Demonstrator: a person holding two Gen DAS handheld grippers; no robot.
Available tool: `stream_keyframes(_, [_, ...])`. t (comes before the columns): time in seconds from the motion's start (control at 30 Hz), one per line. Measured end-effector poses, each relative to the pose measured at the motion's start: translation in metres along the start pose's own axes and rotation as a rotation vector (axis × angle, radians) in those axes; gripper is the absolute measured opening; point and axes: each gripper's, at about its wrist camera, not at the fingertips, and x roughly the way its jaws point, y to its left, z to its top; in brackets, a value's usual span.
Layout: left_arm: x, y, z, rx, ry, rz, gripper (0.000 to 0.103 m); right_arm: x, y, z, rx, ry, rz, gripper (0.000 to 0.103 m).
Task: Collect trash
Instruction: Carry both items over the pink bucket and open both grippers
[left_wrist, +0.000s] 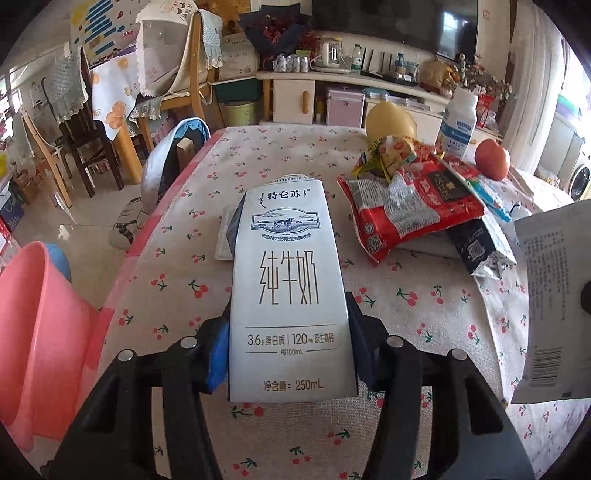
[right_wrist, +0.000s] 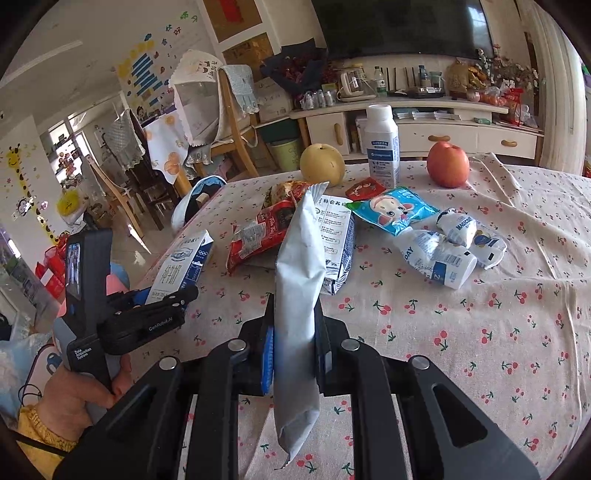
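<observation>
A white 250 mL milk carton (left_wrist: 288, 295) lies lengthwise between the fingers of my left gripper (left_wrist: 290, 310), whose pads press on both its sides just above the cherry-print tablecloth (left_wrist: 406, 369). In the right wrist view the same carton (right_wrist: 184, 266) sits tilted in the left gripper (right_wrist: 159, 306), which a hand holds at the table's left edge. My right gripper (right_wrist: 293, 310) is shut on a long silver-grey wrapper (right_wrist: 299, 258), which stands up between its fingers. That wrapper (left_wrist: 554, 302) also shows at the left wrist view's right edge.
A pink bin (left_wrist: 37, 350) stands on the floor left of the table. On the cloth lie a red snack bag (right_wrist: 258, 236), a flattened blue-white carton (right_wrist: 338, 240), a blue cartoon wrapper (right_wrist: 391, 214) and crumpled white wrappers (right_wrist: 443, 251). Behind them: a pear (right_wrist: 321, 166), a bottle (right_wrist: 382, 147), an apple (right_wrist: 447, 164).
</observation>
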Motion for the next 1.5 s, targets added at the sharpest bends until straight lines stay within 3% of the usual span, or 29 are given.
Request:
stream_keyframes(0.13, [-0.022, 0.023, 0.003, -0.087, -0.06, -0.035, 0.055, 0.001, 0.015, 0.005, -0.006, -0.003, 0.022, 0.018])
stream_keyframes(0.27, [-0.05, 0.057, 0.005, -0.192, -0.142, -0.023, 0.055, 0.005, 0.043, 0.015, -0.023, -0.008, 0.066, 0.018])
stream_keyframes(0.4, [-0.073, 0.105, 0.0, -0.339, -0.225, 0.057, 0.055, 0.016, 0.092, 0.031, -0.054, -0.02, 0.163, 0.018])
stream_keyframes(0.6, [-0.098, 0.185, -0.016, -0.596, -0.309, 0.259, 0.055, 0.044, 0.195, 0.057, -0.152, -0.024, 0.343, 0.018])
stream_keyframes(0.83, [-0.093, 0.247, -0.032, -0.796, -0.243, 0.323, 0.055, 0.095, 0.303, 0.065, -0.237, 0.024, 0.49, 0.018])
stream_keyframes(1.03, [-0.08, 0.278, -0.044, -0.864, -0.158, 0.348, 0.055, 0.156, 0.356, 0.048, -0.292, 0.148, 0.502, 0.02])
stream_keyframes(1.13, [-0.074, 0.284, -0.045, -0.856, -0.134, 0.36, 0.056, 0.176, 0.358, 0.039, -0.276, 0.209, 0.479, 0.034])
stream_keyframes(1.2, [-0.074, 0.284, -0.042, -0.844, -0.145, 0.355, 0.063, 0.175, 0.35, 0.037, -0.239, 0.2, 0.477, 0.061])
stream_keyframes(1.3, [-0.078, 0.278, -0.039, -0.803, -0.178, 0.388, 0.077, 0.165, 0.334, 0.035, -0.231, 0.168, 0.437, 0.071])
stream_keyframes(1.4, [-0.081, 0.271, -0.036, -0.768, -0.208, 0.407, 0.08, 0.144, 0.313, 0.034, -0.236, 0.116, 0.38, 0.084])
stream_keyframes(1.5, [-0.084, 0.264, -0.035, -0.755, -0.242, 0.41, 0.081, 0.127, 0.292, 0.032, -0.277, 0.069, 0.287, 0.09])
